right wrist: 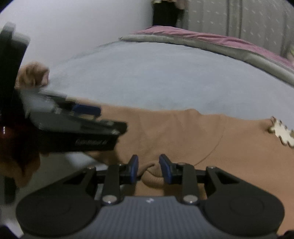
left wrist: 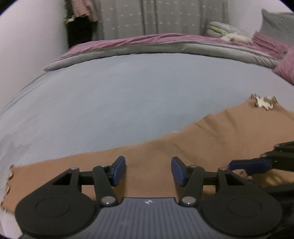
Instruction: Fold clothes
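A tan ribbed knit garment (left wrist: 211, 134) lies spread on a pale blue bed sheet (left wrist: 128, 95), with a white lace trim (left wrist: 264, 103) at its far end. My left gripper (left wrist: 148, 171) hovers over the garment's near edge, open and empty. The right gripper's blue finger (left wrist: 249, 165) shows at the right of this view. In the right wrist view the garment (right wrist: 183, 132) fills the middle, its trim (right wrist: 281, 132) at right. My right gripper (right wrist: 148, 170) has its jaws partly apart around a bunched fold of the garment (right wrist: 152, 176). The left gripper (right wrist: 73, 125) sits at the left, blurred.
A folded grey and mauve quilt (left wrist: 165, 44) lies across the far side of the bed, also in the right wrist view (right wrist: 211, 42). Pillows (left wrist: 275, 23) are at the far right. A grey curtain (left wrist: 156, 16) and white wall stand behind.
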A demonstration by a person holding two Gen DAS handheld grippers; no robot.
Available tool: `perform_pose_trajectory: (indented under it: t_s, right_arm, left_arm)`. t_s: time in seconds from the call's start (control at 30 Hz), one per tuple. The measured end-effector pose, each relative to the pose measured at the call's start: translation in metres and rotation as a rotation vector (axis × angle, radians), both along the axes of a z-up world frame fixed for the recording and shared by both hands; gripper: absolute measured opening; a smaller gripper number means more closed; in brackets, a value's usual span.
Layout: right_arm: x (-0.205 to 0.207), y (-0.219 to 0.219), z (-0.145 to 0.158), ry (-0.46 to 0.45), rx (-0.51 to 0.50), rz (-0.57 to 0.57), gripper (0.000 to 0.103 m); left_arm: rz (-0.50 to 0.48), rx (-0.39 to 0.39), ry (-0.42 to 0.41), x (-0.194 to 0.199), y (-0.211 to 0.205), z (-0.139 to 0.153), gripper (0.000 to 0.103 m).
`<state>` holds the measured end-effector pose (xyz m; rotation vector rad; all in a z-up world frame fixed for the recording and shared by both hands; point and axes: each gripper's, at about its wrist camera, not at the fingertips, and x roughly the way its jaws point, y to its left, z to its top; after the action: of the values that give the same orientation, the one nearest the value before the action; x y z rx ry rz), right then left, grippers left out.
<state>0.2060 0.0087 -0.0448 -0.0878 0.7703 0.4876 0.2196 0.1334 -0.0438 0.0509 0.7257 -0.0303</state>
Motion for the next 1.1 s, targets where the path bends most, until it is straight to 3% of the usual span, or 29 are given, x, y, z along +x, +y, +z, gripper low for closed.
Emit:
perform_pose_trajectory:
  t_s: [0.17,0.3,0.5,0.73,0.9,1.1]
  right_arm:
    - [-0.018,-0.036,0.023,0.007,0.110,-0.095,0.038]
    - [-0.037,-0.063,0.029,0.007,0.072,-0.137,0.040]
    - [-0.075,-0.102,0.033,0.010,0.028,-0.200,0.046]
    - [-0.112,-0.144,0.031,0.021,-0.005,-0.285,0.054]
    - [-0.139,-0.176,0.031,0.033,-0.030,-0.344,0.056]
    - [-0.182,-0.226,0.039,0.087,-0.038,-0.433,0.057]
  left_arm:
    - [0.012,-0.061,0.009,-0.022,-0.003,0.014,0.055]
    - [-0.012,-0.086,0.023,-0.044,-0.016,0.016,0.055]
    - [-0.066,-0.027,0.018,-0.075,-0.049,0.013,0.055]
    - [-0.125,-0.019,0.000,-0.100,-0.084,0.015,0.055]
    - [-0.109,-0.016,0.096,-0.116,-0.083,0.009,0.055]
    - [-0.076,-0.209,0.261,-0.141,-0.059,0.012,0.053]
